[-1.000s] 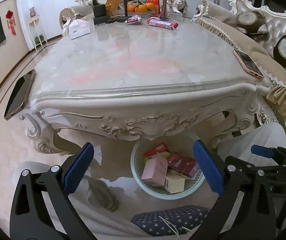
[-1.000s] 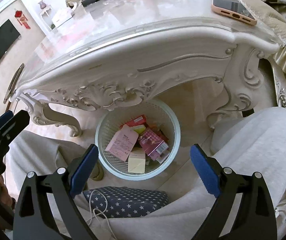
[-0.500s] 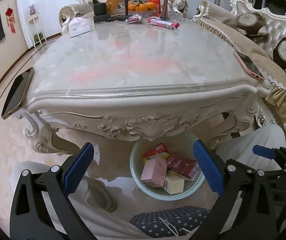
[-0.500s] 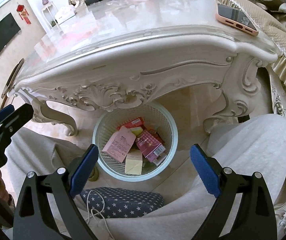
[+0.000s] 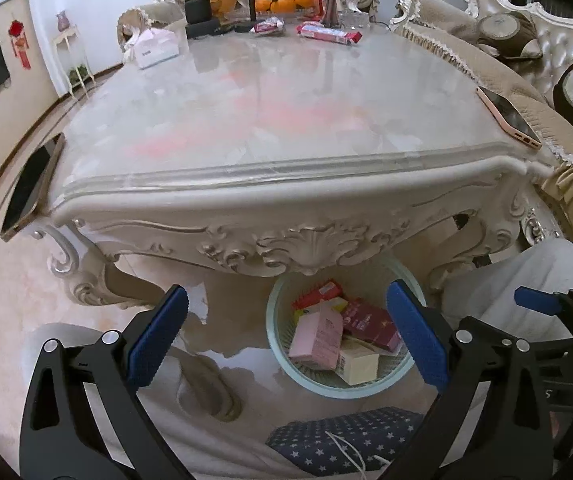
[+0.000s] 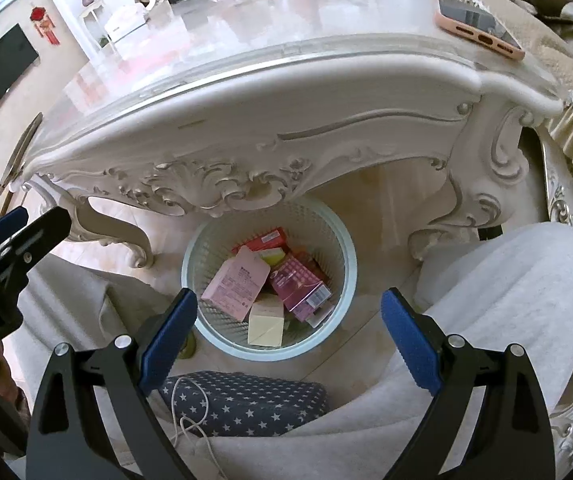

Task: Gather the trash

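Note:
A pale green waste basket (image 5: pixel 286 372) (image 6: pixel 348 276) stands on the floor under the front edge of the ornate marble-topped table (image 5: pixel 278 128) (image 6: pixel 270 92). Inside it lie a pink box (image 5: pixel 316 336) (image 6: pixel 236 284), a dark red box (image 5: pixel 370 322) (image 6: pixel 300 284), a cream box (image 5: pixel 356 366) (image 6: pixel 266 320) and a red packet (image 5: pixel 320 290) (image 6: pixel 264 238). My left gripper (image 5: pixel 286 332) hangs open and empty above the basket, below table height. My right gripper (image 6: pixel 288 330) is open and empty too, right over the basket's near rim. Two snack packets (image 5: pixel 328 33) (image 5: pixel 268 26) lie at the table's far end.
A pink phone (image 5: pixel 506 116) (image 6: pixel 476 26) lies at the table's right edge, a dark phone (image 5: pixel 30 188) at its left edge. A tissue box (image 5: pixel 154 50), oranges (image 5: pixel 282 2) and a vase stand far back. The person's grey-clad legs (image 6: pixel 506 304) and a starred cushion (image 6: pixel 246 402) flank the basket.
Both grippers have risen and drawn back slightly, so more of the tabletop shows. Both stay open and empty; the basket's contents have not moved.

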A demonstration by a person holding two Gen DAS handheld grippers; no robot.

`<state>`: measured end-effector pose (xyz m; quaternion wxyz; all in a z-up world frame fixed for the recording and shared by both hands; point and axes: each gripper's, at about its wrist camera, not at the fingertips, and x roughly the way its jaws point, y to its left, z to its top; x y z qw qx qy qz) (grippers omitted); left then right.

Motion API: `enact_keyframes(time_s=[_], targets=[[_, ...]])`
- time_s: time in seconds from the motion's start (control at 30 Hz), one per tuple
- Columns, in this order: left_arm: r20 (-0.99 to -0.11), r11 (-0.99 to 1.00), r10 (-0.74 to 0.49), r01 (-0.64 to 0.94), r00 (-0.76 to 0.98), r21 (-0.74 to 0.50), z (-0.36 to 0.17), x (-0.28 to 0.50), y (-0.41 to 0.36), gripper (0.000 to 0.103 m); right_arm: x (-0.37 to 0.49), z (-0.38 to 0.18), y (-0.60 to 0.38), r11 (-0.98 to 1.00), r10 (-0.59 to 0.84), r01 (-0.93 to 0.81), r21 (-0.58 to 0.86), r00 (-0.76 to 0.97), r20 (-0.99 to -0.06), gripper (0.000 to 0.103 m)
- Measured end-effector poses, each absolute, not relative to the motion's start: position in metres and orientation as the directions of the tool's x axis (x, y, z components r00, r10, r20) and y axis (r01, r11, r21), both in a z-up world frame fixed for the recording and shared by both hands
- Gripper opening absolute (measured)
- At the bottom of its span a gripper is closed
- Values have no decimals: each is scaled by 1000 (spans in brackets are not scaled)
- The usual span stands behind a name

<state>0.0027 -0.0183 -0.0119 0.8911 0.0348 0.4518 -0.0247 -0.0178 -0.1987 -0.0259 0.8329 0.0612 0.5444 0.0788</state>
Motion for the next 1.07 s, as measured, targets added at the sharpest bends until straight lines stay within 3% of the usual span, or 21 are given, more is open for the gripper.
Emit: enact_keyframes(time_s=[0.7, 1.07], targets=[[-782, 995, -16, 83, 623, 47, 0, -5, -21, 97, -24, -21, -205, 980, 191, -35, 195, 420, -887, 89], [-816, 995, -20, 95, 578, 43, -11, 4, -19, 97, -18, -27, -197, 981, 190, -48, 187, 395, -899, 89]])
